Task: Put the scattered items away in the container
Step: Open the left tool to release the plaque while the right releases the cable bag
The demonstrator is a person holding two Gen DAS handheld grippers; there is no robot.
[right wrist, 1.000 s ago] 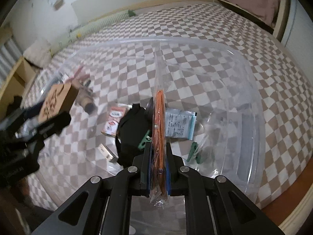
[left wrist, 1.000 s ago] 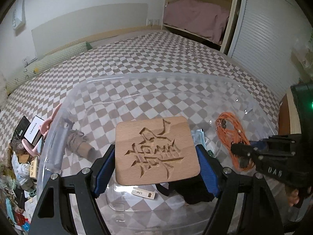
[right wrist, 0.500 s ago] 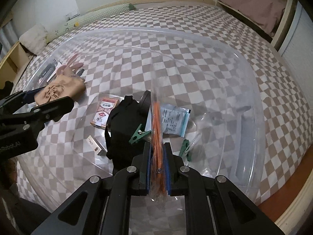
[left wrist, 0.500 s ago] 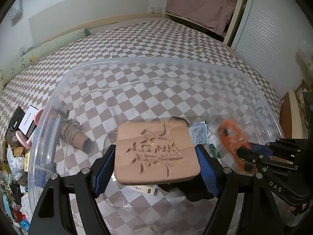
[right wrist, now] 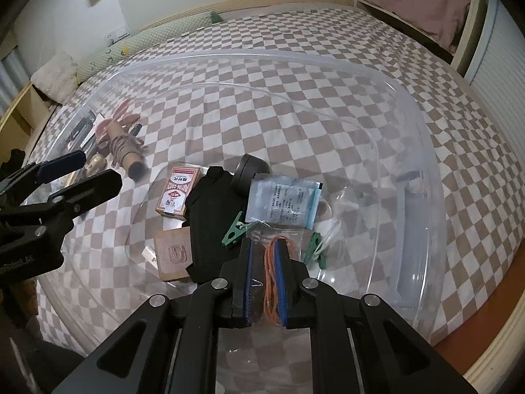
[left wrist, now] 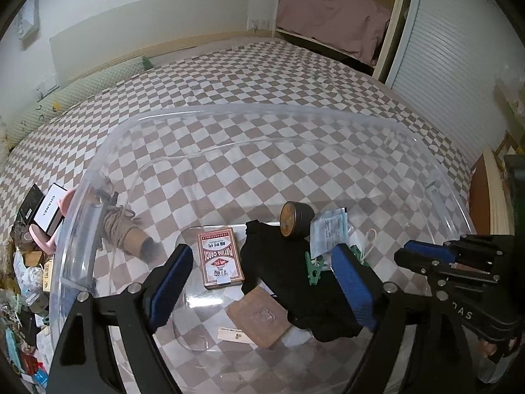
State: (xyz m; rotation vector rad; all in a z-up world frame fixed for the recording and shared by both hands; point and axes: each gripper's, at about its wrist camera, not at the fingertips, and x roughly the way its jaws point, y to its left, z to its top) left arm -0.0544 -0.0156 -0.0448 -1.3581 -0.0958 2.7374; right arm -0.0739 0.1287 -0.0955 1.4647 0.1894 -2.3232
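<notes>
A clear plastic container [left wrist: 262, 108] sits on the checked bedspread, and both grippers hang over it. My left gripper [left wrist: 262, 250] has its jaws opening with nothing between them. Below it the wooden coaster [left wrist: 259, 317] lies flat on the container's floor, also seen in the right wrist view [right wrist: 172, 256]. My right gripper [right wrist: 264, 246] is shut on a clear bag of orange cord [right wrist: 272, 262], low over the container. From the left wrist view the right gripper [left wrist: 403, 256] shows at the right. Inside lie a card box [left wrist: 220, 259], black cloth [left wrist: 295, 282], round tin [left wrist: 295, 220], sachet [left wrist: 328, 236] and green clips [left wrist: 315, 267].
A twine spool [left wrist: 128, 233] shows through the container's left wall; I cannot tell if it is inside. A white box [left wrist: 49, 210] and loose clutter lie beyond the left wall. The bed's wooden edge [left wrist: 492, 197] runs along the right.
The coaster has left the left gripper and now lies on the container's floor. The left jaws stand wider. The right gripper still grips the bag of orange cord.
</notes>
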